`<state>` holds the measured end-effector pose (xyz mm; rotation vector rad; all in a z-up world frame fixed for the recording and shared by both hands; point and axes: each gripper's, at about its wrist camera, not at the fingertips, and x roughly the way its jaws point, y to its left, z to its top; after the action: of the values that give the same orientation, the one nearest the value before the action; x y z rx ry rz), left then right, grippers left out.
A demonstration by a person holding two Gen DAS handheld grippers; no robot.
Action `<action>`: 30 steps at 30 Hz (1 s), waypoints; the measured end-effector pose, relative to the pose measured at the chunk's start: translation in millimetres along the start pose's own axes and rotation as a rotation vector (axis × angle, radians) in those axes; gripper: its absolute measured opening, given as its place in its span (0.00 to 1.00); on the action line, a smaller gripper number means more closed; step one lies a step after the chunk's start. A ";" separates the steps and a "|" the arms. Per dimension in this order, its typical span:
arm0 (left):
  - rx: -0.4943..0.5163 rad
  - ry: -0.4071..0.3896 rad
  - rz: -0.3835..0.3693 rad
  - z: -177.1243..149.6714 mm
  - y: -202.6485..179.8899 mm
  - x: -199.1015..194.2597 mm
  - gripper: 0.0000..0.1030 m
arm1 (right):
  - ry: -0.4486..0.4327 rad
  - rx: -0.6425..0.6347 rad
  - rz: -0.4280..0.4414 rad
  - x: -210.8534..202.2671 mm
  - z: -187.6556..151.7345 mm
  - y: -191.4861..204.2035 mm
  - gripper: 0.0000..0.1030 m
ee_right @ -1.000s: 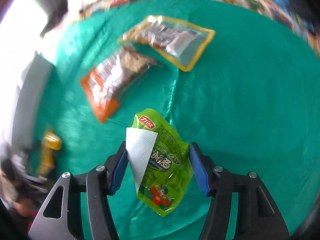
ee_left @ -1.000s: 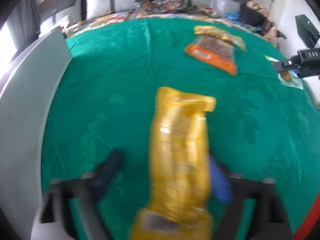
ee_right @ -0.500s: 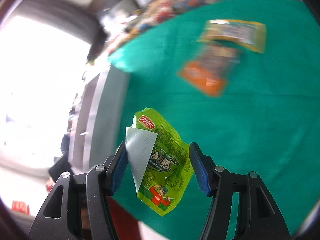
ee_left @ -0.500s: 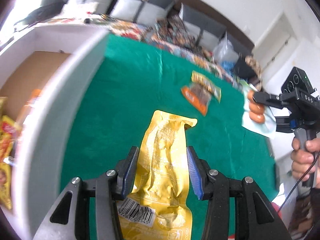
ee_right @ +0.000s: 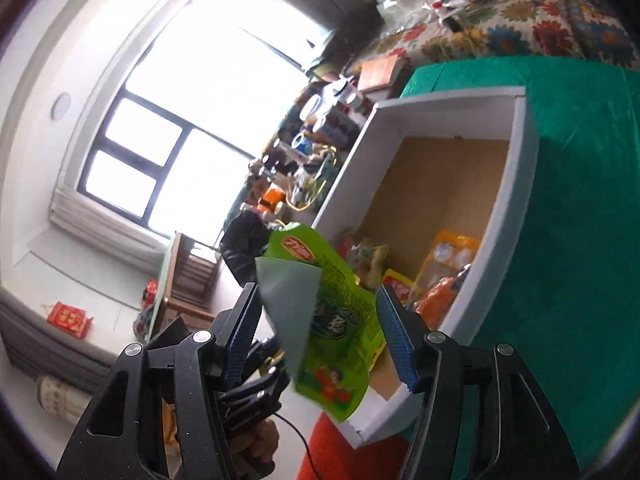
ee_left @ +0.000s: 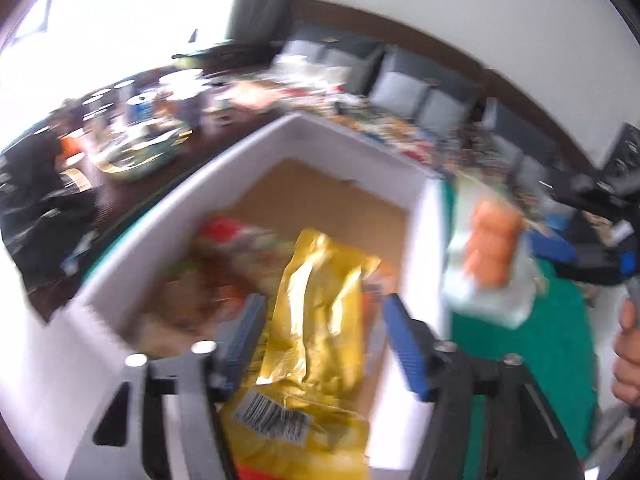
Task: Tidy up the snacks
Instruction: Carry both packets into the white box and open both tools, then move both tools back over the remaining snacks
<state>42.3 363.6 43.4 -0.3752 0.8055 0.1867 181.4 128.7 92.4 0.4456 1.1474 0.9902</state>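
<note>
Jaws of my left hand-held gripper (ee_left: 320, 344) are spreading, releasing the yellow pouch (ee_left: 316, 312) over the white box (ee_left: 352, 148); right hand-held gripper (ee_right: 318, 334) is pinching the green packet (ee_right: 336, 320), arriving next.

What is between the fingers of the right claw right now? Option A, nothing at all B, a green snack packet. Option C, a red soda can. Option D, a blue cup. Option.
B: the right claw has a green snack packet between its blue fingers, raised at the near corner of the white box that already has snacks in it.
</note>
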 end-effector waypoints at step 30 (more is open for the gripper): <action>0.492 0.275 -0.315 -149.2 -357.6 157.3 0.99 | -0.311 0.076 -1.191 -252.9 -200.1 -352.0 0.76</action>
<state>158.4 -20.5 -74.6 -0.0565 1.0174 -0.3613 130.2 -301.8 -107.5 -0.0720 0.9256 -0.1609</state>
